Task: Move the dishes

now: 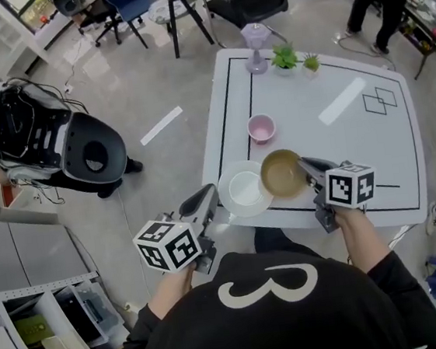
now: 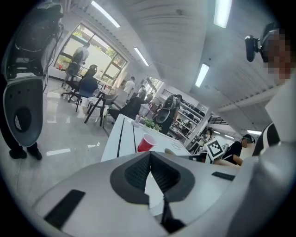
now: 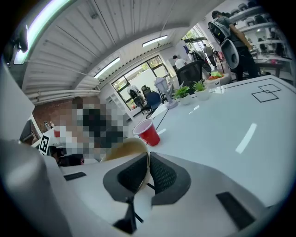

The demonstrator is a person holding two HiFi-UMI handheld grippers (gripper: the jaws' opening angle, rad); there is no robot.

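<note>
— Bowl [image 1: 283,175]: where is it seen, and by what is it held?

— From the head view it is seen just right of the plate [image 1: 245,190], its left edge over the plate's right edge. It is gripped at its right rim by the right gripper [image 1: 307,169]. In the right gripper view the thin tan rim is shown pinched between both pads, the jaws closed down on it.

— What is shown only by the gripper views?

— The cup [image 1: 261,128], beyond the plate, is seen from above as pink inside. Its red side wall is shown only in the two gripper views. The plate, plain from above on the table [image 1: 339,140], is not made out in either of them.

— And the left gripper [image 1: 210,197]?

— Its tip is placed at the plate's left rim. In its own view the pads are seen met at the tips, with a white wedge lower between them. Whether the rim is caught there cannot be told.

— How are the arms posed?

— The left forearm [image 1: 168,289] and right forearm [image 1: 362,239] are stretched forward. Both grippers are angled inward toward the plate.
</note>
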